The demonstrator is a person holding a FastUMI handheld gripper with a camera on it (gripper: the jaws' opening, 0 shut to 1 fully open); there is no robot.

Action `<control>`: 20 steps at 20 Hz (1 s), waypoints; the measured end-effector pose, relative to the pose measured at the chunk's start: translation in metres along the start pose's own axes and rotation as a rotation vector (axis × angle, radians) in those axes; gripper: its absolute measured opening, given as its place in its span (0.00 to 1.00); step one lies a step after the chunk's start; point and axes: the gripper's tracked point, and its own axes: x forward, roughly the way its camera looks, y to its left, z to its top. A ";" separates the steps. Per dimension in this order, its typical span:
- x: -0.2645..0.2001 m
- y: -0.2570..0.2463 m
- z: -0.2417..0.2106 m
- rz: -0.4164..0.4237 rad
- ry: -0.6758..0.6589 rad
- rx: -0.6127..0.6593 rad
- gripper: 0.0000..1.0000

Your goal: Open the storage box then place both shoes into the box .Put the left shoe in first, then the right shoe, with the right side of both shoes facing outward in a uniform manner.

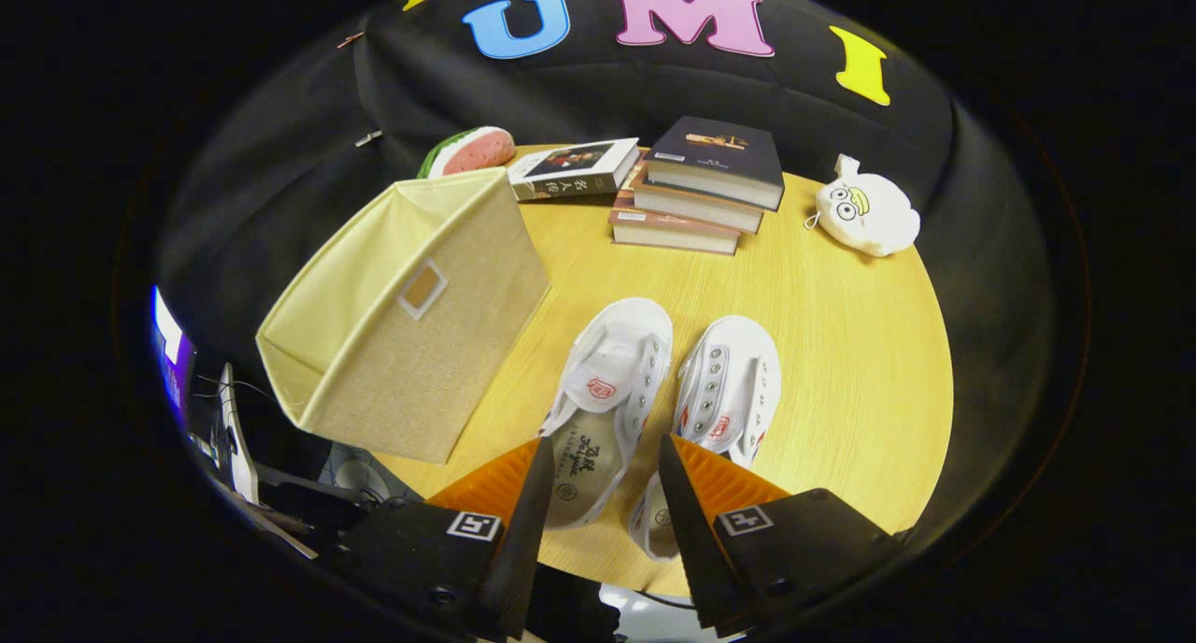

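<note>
Hanging over the near edge of the round wooden worktop (841, 344), the gripper (600, 456) has its jaws spread wide apart, and they hold nothing. The two fingers (523, 493) reach out on each side of the heel of one shoe but do not press on it.

The two white shoes are the thing to look from. The left shoe (612, 391) and the right shoe (729, 391) lie side by side in the middle of the worktop, toes pointing away from the gripper. They are very close together and may just touch. Each has a small red mark on its tongue. The heel of the left shoe sits between the fingers, and the heel of the right shoe is partly hidden behind one finger.

To the left of the shoes stands the storage box (402, 316). It is made of pale yellow cloth and has a small label patch on the side. It looks tipped, and I cannot tell if its lid is open.

Beyond the shoes is a stack of books (701, 194), and one more book (575, 168) lies just beside the stack. Past the box is a soft watermelon toy (472, 150). Far to the right of the shoes, near the worktop's edge, rests a white plush toy (867, 213) with big eyes.
</note>
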 end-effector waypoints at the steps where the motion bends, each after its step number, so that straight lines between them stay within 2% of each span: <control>1: 0.008 -0.002 -0.001 -0.003 0.008 0.005 0.69; 3: 0.023 -0.007 -0.005 -0.027 0.026 -0.001 0.69; 5: 0.039 -0.010 -0.006 -0.055 0.022 0.023 0.57; 7: 0.053 -0.013 -0.003 -0.100 -0.002 0.102 0.48; 9: 0.066 -0.014 -0.001 -0.150 -0.054 0.184 0.42; 12: 0.080 -0.017 -0.002 -0.179 -0.121 0.284 0.41; 16: 0.085 -0.017 0.004 -0.177 -0.168 0.308 0.40; 17: 0.085 -0.017 0.003 -0.174 -0.166 0.340 0.38; 18: 0.084 -0.021 0.004 -0.181 -0.158 0.378 0.34; 20: 0.083 -0.023 0.004 -0.186 -0.132 0.459 0.15</control>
